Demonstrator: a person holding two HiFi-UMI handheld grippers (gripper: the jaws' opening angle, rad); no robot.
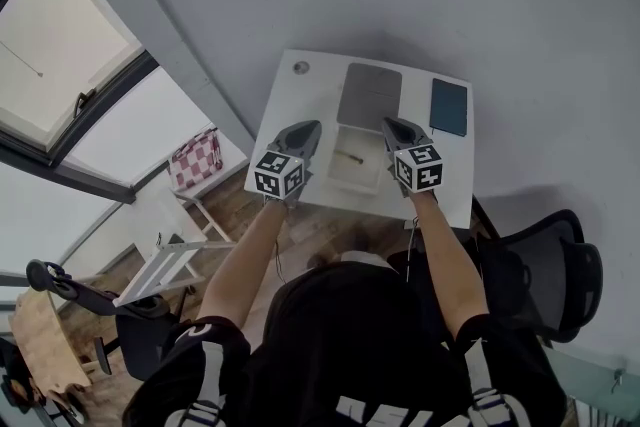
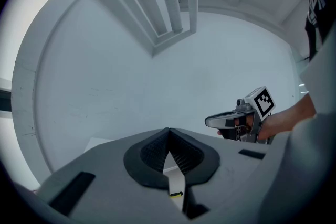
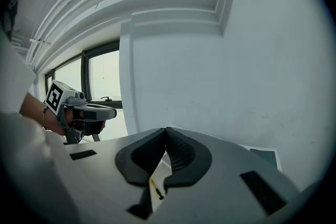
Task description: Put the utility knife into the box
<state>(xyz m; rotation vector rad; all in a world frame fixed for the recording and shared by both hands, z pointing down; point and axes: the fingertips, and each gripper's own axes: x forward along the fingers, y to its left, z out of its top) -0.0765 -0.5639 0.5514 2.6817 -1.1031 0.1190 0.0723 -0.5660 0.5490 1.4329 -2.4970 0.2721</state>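
Note:
The utility knife [image 1: 348, 157], a slim yellow-and-black thing, lies inside the open white box [image 1: 338, 177] on the white table [image 1: 290, 120]. My left gripper [image 1: 312, 126] hovers over the box's left side, shut with nothing in it. Over the box's right side my right gripper [image 1: 390, 123] is likewise shut and empty. In the left gripper view the jaws [image 2: 168, 131] meet at their tips, and the knife [image 2: 176, 194] shows below them. The right gripper view shows its jaws [image 3: 167, 129] closed above the knife [image 3: 155, 189].
A grey lid [image 1: 369, 96] lies flat just behind the box. A dark teal notebook [image 1: 449, 106] sits at the table's back right. A black office chair [image 1: 560, 265] stands to the right, and a small side table with a checked cloth [image 1: 195, 160] to the left.

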